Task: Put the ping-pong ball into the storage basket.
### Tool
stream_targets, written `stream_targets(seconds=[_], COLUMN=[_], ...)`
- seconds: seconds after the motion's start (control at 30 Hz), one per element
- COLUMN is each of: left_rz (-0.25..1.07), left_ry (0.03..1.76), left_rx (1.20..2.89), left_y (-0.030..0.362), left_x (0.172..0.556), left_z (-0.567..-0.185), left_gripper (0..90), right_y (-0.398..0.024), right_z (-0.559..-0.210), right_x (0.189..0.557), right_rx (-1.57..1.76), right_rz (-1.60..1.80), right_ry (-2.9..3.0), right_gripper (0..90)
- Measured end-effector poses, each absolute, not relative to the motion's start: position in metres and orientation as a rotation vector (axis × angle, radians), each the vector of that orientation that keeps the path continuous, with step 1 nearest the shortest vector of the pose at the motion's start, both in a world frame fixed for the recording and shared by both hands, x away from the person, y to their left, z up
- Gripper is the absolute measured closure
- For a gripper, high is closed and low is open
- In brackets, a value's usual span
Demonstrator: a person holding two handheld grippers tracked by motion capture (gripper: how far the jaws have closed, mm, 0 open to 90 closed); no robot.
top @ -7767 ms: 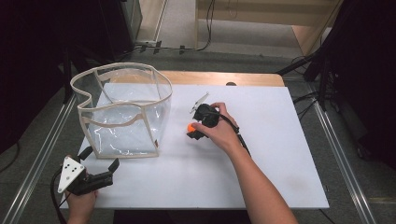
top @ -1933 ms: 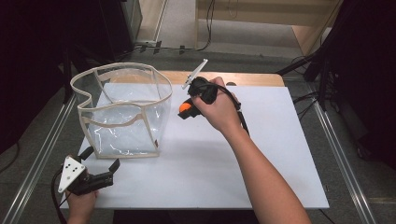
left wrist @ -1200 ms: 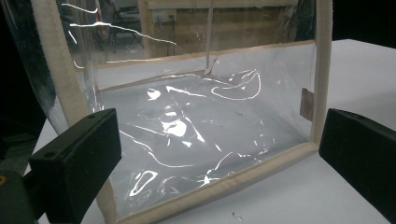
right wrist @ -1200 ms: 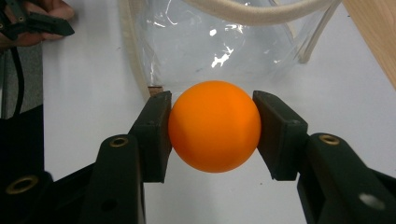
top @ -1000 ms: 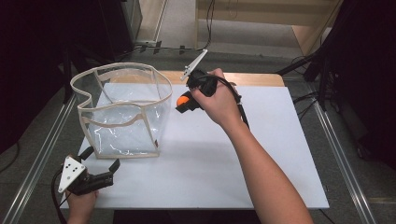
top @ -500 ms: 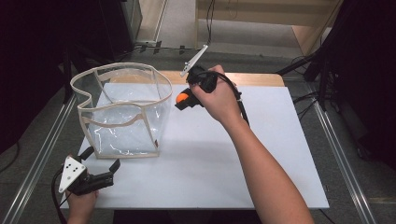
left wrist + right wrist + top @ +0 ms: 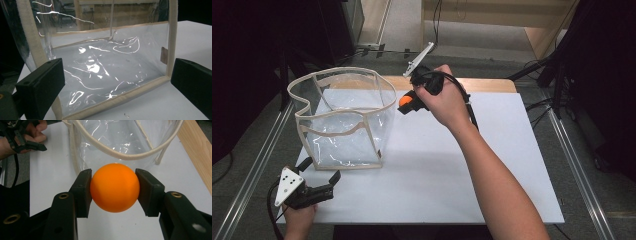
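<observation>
The right gripper (image 7: 113, 192) is clenched on a smooth orange ball (image 7: 114, 191), one black finger (image 7: 82, 192) pressed to each side of it. Against the frames of a few seconds back, the ball has left the bench: then it sat low on the white sheet to the right of the bag, and now the hand carries it raised in the air, beside the rim of the clear plastic bag with cream fabric edging (image 7: 343, 120). In the right gripper view that rim curves just beyond the fingers, with the open mouth behind it. I judge the lift to be done and the carry nearly so; what remains is bringing the ball over the opening and letting go.

The left gripper (image 7: 319, 187) rests near the front corner of the bench with its fingers spread wide and empty, the bag's near wall just ahead of them.

The bench (image 7: 512, 165) is covered by a plain white sheet, with a strip of bare wood at its far edge. Around it stand metal rails, dark equipment and trailing cables on a grey floor.
</observation>
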State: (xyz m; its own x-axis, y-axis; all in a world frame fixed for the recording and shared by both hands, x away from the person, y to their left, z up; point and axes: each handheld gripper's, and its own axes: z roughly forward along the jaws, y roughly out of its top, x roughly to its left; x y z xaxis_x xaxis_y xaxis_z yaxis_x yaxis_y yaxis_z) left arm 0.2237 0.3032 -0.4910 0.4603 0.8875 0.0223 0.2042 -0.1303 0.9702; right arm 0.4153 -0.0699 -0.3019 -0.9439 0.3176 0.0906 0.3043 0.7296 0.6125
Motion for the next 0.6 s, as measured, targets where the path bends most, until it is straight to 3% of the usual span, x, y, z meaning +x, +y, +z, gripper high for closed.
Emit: stream_targets(seconds=[0.6], left_rz=[0.786], left_ry=[0.966], left_rx=[1.622], left_y=[0.3031], left_x=[0.2246], left_z=[-0.4910], left_gripper=[0.0], right_y=[-0.0630], right_z=[-0.2920], right_x=[0.4230], right_rx=[0.511], right_rz=[1.014], right_ry=[2.917], right_gripper=[48.0])
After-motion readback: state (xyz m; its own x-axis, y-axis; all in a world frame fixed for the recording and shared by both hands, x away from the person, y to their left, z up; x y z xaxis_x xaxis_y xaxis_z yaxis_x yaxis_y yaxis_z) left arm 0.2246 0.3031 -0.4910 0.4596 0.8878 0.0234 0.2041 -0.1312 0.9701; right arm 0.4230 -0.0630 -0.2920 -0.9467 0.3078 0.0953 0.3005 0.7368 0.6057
